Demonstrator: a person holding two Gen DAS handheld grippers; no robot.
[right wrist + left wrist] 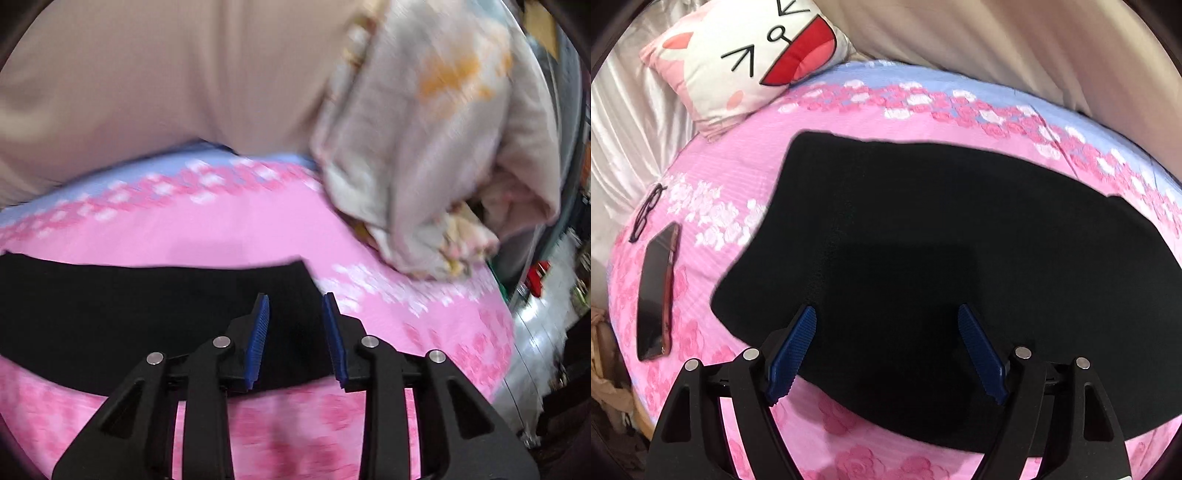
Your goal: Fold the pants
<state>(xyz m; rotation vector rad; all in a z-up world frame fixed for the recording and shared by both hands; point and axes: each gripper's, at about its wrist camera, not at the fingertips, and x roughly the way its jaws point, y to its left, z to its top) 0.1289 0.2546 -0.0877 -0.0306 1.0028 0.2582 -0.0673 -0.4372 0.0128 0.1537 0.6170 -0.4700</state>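
Hand-held grippers (pixel 886 314) (pixel 295 301) agape — pink floral bedsheet (pixel 738 162).

1. The left wrist camera sits just behind the left tongs (pixel 886 314) and looks forward and down over a bed with a pink rose-print sheet (pixel 746 155), close above flat black fabric pants (pixel 923 240), facing a white cartoon-cat pillow (pixel 746 62).
2. The right wrist camera sits behind the right tongs (pixel 295 299), low over the bed (pixel 221 229), facing a crumpled pale floral quilt (pixel 443 147).
3. Both views share the pants (pixel 110 302), the sheet's blue border and the beige backdrop.
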